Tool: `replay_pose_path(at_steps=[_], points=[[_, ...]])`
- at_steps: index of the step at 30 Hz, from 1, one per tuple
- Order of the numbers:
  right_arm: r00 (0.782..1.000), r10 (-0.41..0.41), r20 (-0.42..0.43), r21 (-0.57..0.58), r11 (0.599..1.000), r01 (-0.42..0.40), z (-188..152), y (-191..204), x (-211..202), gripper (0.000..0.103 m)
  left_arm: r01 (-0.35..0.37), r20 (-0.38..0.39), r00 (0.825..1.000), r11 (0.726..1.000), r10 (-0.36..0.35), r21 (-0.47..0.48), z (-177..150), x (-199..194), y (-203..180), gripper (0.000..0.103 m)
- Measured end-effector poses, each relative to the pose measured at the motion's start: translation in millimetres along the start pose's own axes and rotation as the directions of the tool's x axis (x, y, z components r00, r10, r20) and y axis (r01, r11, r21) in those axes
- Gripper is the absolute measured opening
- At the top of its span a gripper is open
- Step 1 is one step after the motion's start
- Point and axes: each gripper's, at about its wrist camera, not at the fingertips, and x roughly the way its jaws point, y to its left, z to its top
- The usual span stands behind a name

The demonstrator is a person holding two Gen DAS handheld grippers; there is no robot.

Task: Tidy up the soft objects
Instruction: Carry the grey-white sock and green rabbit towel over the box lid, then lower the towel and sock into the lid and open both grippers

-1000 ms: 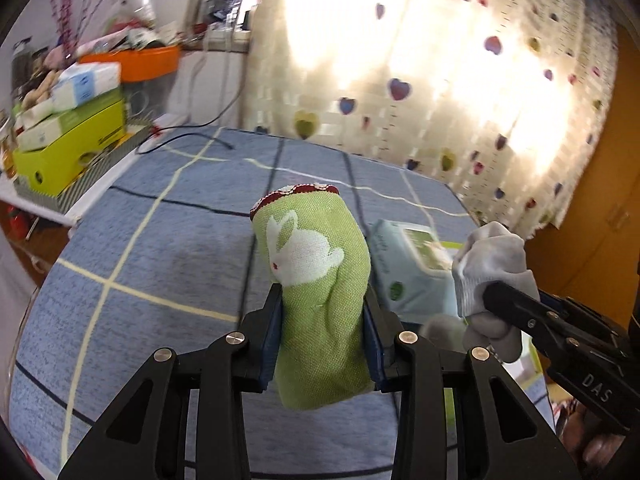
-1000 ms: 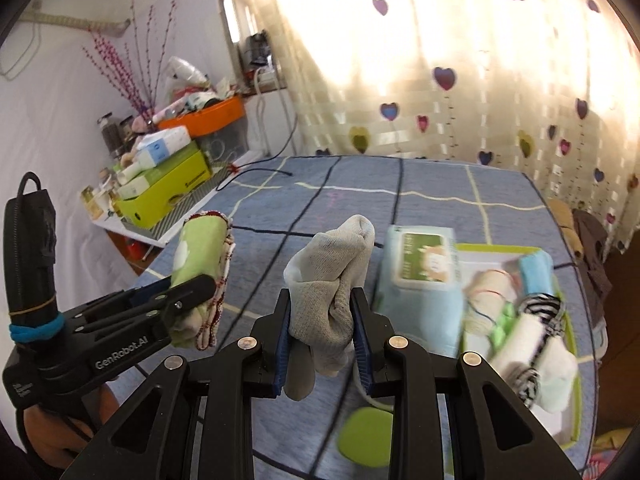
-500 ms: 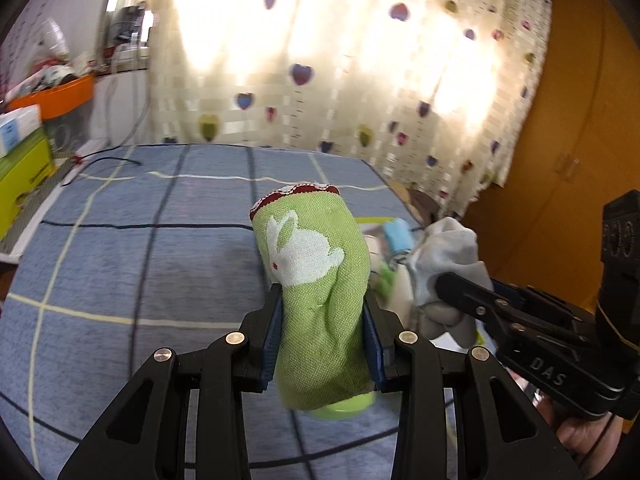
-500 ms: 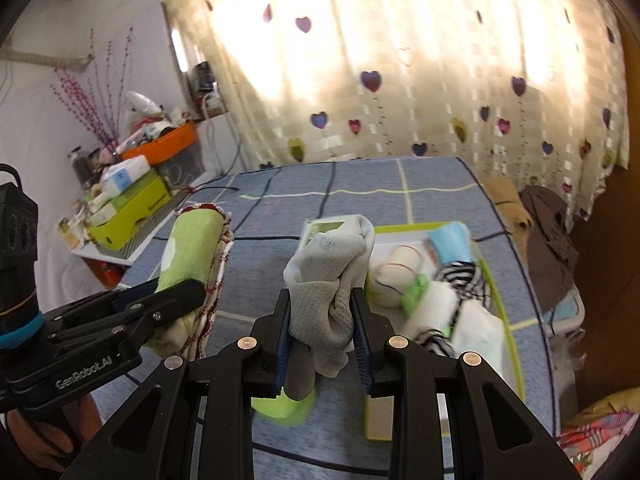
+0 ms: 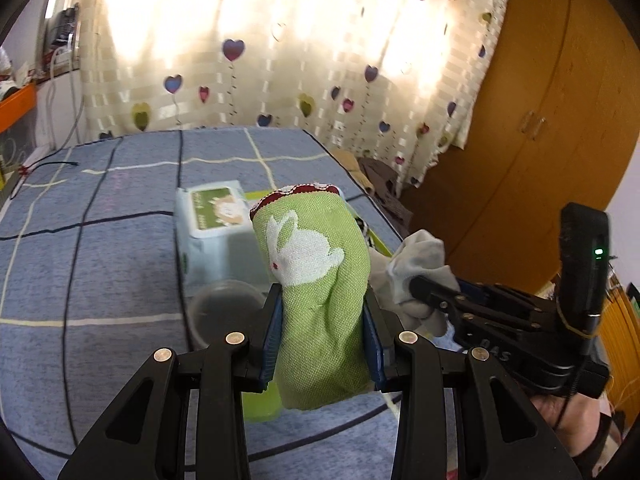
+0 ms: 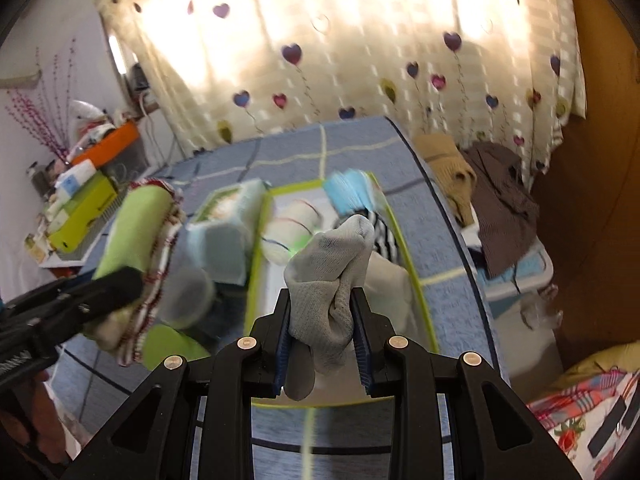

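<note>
Above tray (image 6: 416,276): both tongs clamped, towel (image 5: 316,280), sock (image 6: 332,272).

rolled cloth (image 5: 320,276): green, white rabbit, red trim
sock (image 6: 332,280): grey
tray (image 6: 416,276): lime-green rim
curtain (image 5: 280,40): cream, heart print

Black hand-held gripper (image 5: 323,332), brass screws

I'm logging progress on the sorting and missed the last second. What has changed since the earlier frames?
Both grippers swung rightward toward the green-rimmed tray: the right gripper now holds the grey sock over it, and the left gripper brings the green rabbit cloth near the wipes pack. Nothing was released; both grips are unchanged, and the tray's contents look unchanged.
</note>
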Motion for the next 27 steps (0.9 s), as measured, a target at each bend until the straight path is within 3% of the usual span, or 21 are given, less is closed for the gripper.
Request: replay_pose_path(at_steps=[7, 14, 24, 27], points=[[0.997, -0.023, -0.070, -0.014, 1.000, 0.022, -11, -16, 21, 0.026, 0.057, -0.098, 0.994, 0.998, -0.053, 0.030, -11, 33, -23, 0.037], [0.994, -0.019, -0.111, -0.029, 0.999, 0.015, -19, -31, 34, 0.027, 0.092, -0.213, 0.974, 0.995, -0.081, 0.042, -22, 76, -43, 0.037], [0.993, 0.003, -0.118, -0.026, 1.000, -0.006, -9, -42, 53, 0.028, 0.042, -0.248, 0.968, 0.999, -0.033, 0.031, -16, 113, -42, 0.037], [0.992, 0.012, -0.127, -0.033, 0.999, -0.016, -9, -41, 52, 0.032, 0.054, -0.256, 0.966, 0.998, -0.047, 0.019, -18, 112, -41, 0.039]])
